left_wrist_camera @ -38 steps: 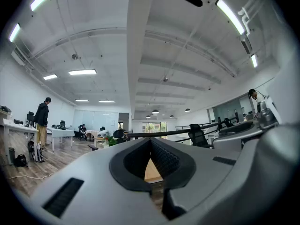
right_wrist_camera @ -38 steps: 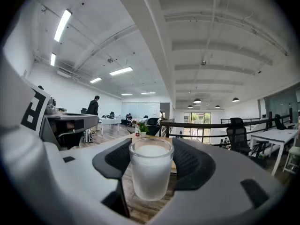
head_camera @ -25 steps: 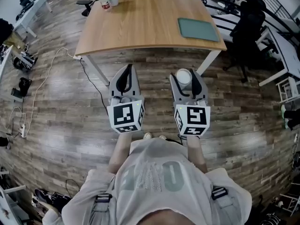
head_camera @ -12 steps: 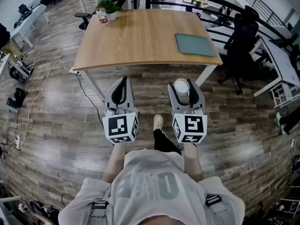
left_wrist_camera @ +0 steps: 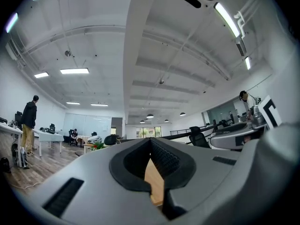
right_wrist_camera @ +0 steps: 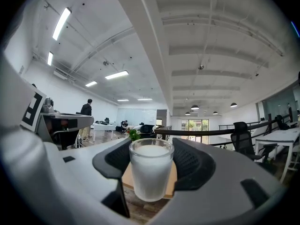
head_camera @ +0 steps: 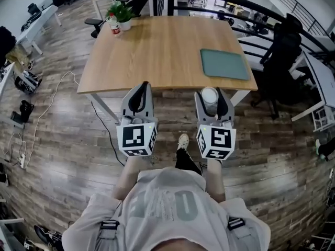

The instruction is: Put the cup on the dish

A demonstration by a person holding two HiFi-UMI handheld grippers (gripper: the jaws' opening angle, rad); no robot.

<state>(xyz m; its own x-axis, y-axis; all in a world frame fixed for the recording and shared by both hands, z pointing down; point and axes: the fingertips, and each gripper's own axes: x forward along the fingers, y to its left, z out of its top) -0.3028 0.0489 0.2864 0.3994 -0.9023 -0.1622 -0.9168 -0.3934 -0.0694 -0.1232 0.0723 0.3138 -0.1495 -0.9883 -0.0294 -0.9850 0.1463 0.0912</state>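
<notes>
**A:** Two grippers are out in front of the person, both at the near edge of the wooden table (head_camera: 157,41). The right gripper (head_camera: 210,91) has the cup (head_camera: 209,97) pinched between its jaws, upright and rim up.

**B:** The right gripper view shows it well: a frosted white glass with the dark ribbed pads against both its sides. It hangs over the plank floor (head_camera: 63,140) right at the table's front edge, so it is not on the tabletop.

**A:** And the left gripper (head_camera: 141,90)?

**B:** Its jaws are pressed together at the tips and hold nothing. In its own view only a sliver of the wooden top shows through the gap behind them.

**A:** The tabletop is mostly bare, light wood. A flat green tray (head_camera: 224,64) lies near the right edge, well apart from the cup. At the far left corner there's a potted plant (head_camera: 123,14) with a small red-labelled bottle (head_camera: 114,26) just beside it.

**B:** Around it is an open office. A black chair (head_camera: 277,56) stands to the table's right and a dark railing (head_camera: 251,7) curves behind. A white cable (head_camera: 47,114) trails across the floor on the left.

**A:** One shoe (head_camera: 182,140) shows between the grippers.

**B:** Overhead is a white ceiling with strip lights (left_wrist_camera: 74,71). A person (left_wrist_camera: 29,118) stands by the far desks.
</notes>
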